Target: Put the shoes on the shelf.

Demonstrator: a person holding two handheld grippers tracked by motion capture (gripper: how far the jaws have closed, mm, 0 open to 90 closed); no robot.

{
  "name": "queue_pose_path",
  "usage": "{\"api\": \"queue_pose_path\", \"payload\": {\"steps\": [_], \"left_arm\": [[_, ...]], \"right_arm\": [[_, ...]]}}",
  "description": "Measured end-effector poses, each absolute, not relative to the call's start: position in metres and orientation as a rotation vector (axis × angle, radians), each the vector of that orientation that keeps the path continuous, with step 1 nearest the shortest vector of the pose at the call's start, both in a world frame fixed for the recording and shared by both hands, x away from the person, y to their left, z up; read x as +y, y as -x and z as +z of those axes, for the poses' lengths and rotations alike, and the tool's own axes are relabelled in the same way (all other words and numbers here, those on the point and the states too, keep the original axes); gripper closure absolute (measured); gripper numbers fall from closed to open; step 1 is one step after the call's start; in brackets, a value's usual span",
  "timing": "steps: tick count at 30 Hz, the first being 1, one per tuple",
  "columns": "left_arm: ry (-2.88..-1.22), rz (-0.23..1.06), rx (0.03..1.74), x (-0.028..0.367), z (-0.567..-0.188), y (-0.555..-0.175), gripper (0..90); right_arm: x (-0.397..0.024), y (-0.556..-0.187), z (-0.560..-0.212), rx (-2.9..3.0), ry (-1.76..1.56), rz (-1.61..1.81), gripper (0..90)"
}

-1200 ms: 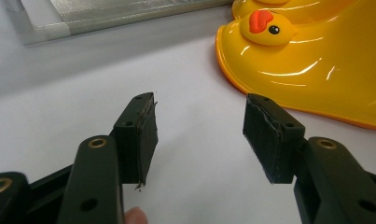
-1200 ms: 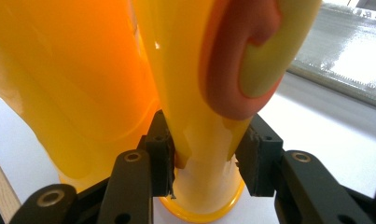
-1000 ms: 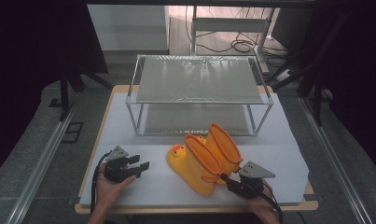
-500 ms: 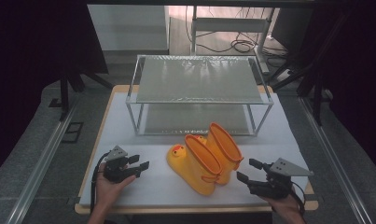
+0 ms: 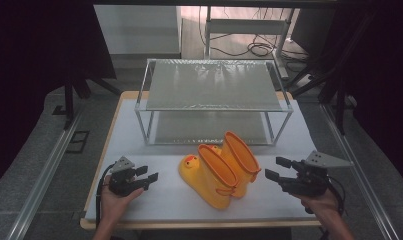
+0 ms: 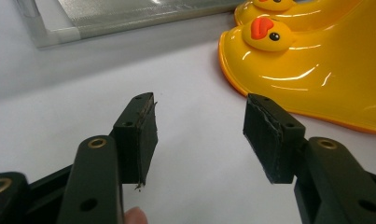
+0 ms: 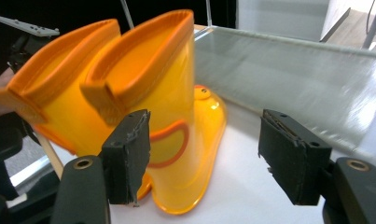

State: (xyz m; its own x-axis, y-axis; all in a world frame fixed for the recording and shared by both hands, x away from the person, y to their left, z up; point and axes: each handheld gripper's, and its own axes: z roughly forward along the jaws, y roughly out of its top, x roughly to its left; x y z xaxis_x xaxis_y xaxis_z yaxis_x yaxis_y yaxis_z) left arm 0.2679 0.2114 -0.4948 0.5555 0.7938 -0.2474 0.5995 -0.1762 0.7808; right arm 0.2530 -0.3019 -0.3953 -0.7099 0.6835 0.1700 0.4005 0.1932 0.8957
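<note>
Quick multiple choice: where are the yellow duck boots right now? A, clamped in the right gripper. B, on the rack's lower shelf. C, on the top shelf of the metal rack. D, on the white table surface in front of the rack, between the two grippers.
D: the yellow duck boots stand on the white table surface in front of the rack, with the open left gripper and open right gripper apart from them on either side.

The white surface [image 5: 154, 200] carries two yellow boots [image 5: 221, 167] (standing between the grippers) and a metal rack [image 5: 214, 100] beyond them.
</note>
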Motion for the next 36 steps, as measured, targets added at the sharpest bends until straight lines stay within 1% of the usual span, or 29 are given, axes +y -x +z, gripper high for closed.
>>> {"api": "queue_pose_path", "payload": {"steps": [2, 3, 8, 12, 13, 24, 26, 36], "left_arm": [[-1.878, 0.269, 1.135, 0.211, -0.495, -0.268, 44.0], [-1.883, 0.266, 1.134, 0.211, -0.495, -0.269, 43.9], [-1.884, 0.263, 1.129, 0.209, -0.495, -0.268, 43.9], [-1.887, 0.259, 1.132, 0.21, -0.496, -0.269, 43.9], [-1.887, 0.259, 1.131, 0.21, -0.496, -0.269, 43.9], [-1.897, 0.254, 1.126, 0.207, -0.497, -0.269, 43.9], [-1.893, 0.251, 1.128, 0.208, -0.497, -0.269, 43.9], [-1.89, 0.249, 1.129, 0.207, -0.498, -0.269, 43.9]], "right_arm": [[-0.302, -0.255, -0.391, 2.211, -1.023, 1.514, 34.3], [-0.302, -0.259, -0.381, 2.205, -1.015, 1.518, 35.0], [-0.301, -0.268, -0.361, 2.231, -1.002, 1.522, 38.2], [-0.3, -0.273, -0.352, 2.268, -1.019, 1.515, 38.9], [-0.298, -0.276, -0.347, 2.304, -1.025, 1.499, 41.0], [-0.267, -0.288, -0.327, 2.526, -1.024, 1.384, 42.9], [-0.256, -0.29, -0.323, 2.574, -1.033, 1.338, 42.8], [-0.23, -0.3, -0.32, 2.679, -1.064, 1.257, 42.0]]}}
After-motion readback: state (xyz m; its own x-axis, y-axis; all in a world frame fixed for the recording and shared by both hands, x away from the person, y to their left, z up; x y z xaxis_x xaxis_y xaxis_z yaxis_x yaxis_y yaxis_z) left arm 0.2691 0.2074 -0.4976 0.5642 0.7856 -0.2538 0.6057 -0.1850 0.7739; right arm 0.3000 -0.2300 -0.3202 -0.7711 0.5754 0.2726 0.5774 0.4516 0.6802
